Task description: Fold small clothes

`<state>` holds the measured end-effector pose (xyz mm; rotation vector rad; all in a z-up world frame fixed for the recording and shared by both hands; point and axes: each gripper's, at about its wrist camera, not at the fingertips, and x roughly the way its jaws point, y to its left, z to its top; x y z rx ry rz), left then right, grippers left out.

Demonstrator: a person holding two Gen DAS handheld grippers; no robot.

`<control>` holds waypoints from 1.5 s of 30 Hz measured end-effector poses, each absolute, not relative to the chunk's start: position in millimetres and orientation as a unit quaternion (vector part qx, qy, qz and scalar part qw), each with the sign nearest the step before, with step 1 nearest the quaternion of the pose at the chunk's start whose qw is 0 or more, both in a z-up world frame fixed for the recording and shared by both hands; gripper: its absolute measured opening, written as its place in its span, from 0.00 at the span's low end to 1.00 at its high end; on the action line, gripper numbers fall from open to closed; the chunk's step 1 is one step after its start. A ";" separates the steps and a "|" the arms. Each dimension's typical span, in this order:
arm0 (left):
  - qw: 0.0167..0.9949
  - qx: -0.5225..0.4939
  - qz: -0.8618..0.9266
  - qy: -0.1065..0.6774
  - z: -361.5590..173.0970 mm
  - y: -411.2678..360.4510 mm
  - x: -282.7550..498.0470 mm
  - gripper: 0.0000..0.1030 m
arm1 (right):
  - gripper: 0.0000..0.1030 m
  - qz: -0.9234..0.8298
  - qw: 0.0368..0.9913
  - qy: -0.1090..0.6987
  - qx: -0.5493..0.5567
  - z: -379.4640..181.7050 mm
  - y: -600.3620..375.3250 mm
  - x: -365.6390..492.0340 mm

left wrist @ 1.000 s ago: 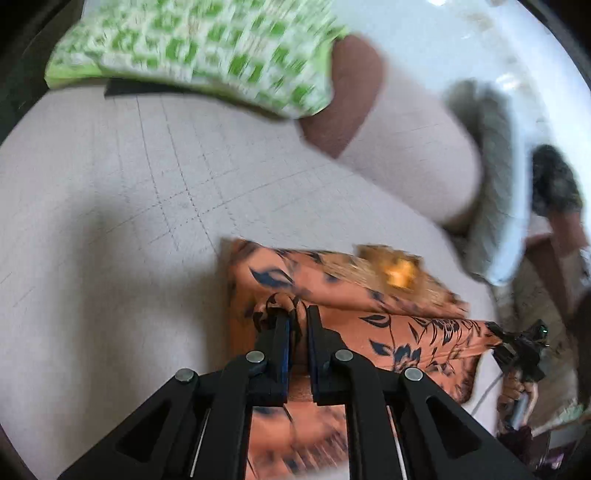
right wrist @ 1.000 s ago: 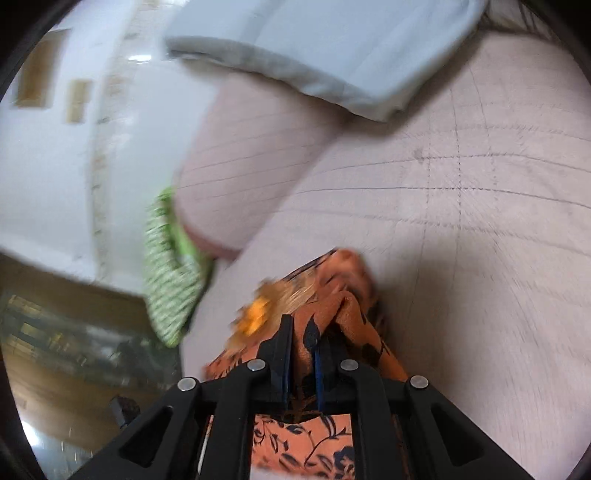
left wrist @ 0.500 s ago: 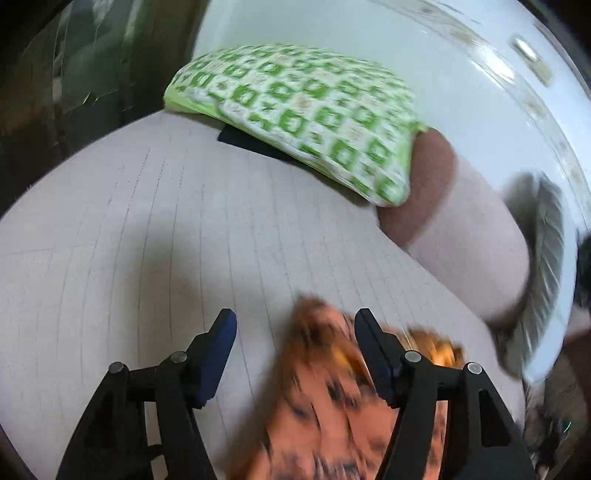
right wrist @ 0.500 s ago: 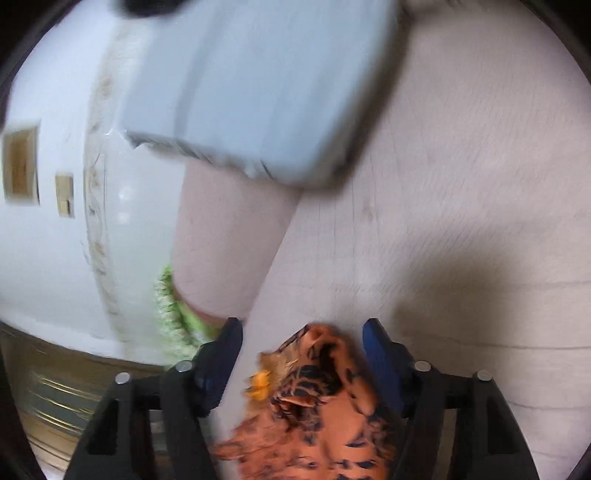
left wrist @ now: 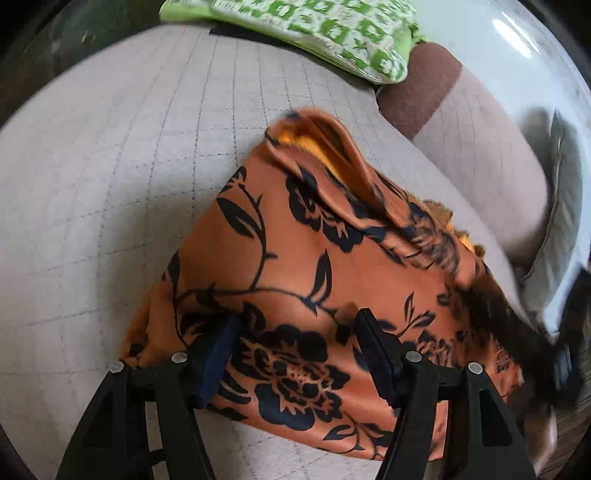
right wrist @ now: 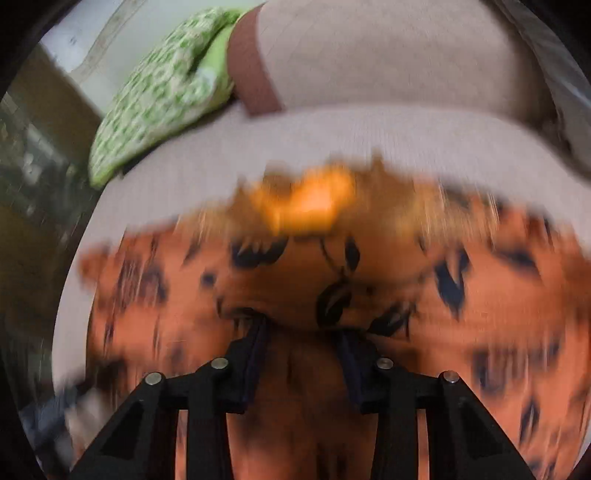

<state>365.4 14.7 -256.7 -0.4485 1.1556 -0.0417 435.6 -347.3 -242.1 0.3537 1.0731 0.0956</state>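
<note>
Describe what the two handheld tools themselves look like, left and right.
The left tool and the right tool match: black plastic, two flat fingers lined with dark blue pads, angled struts with triangular cut-outs, four round silver bolt heads each. No cables, markings or sleeves show.

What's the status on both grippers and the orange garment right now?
Left gripper open above orange floral garment. Right gripper open, view blurred. Green pillow well clear.
</note>
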 end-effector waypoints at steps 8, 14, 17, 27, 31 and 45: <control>0.775 -0.291 -0.059 0.558 -256.9 60.4 371.3 0.65 | 0.40 0.028 0.870 0.422 0.255 -197.8 -374.6 490.2; 0.785 -0.270 -0.051 0.555 -247.7 55.6 369.1 0.65 | 0.40 0.159 0.837 0.484 0.198 -220.0 -273.2 479.2; 0.782 -0.277 -0.057 0.556 -253.8 51.3 371.7 0.65 | 0.40 0.125 0.829 0.517 0.174 -248.0 -242.9 507.1; 0.760 -0.310 -0.114 0.560 -229.3 75.7 382.6 0.65 | 0.50 0.087 0.830 0.477 0.275 -222.3 -344.6 431.6; 0.772 -0.304 -0.113 0.547 -210.2 82.3 373.7 0.76 | 0.58 0.052 0.820 0.446 0.354 -215.6 -437.4 321.1; 0.782 -0.219 -0.036 0.583 -236.0 105.9 357.2 0.76 | 0.62 0.007 0.699 0.439 0.564 -304.9 -497.8 170.0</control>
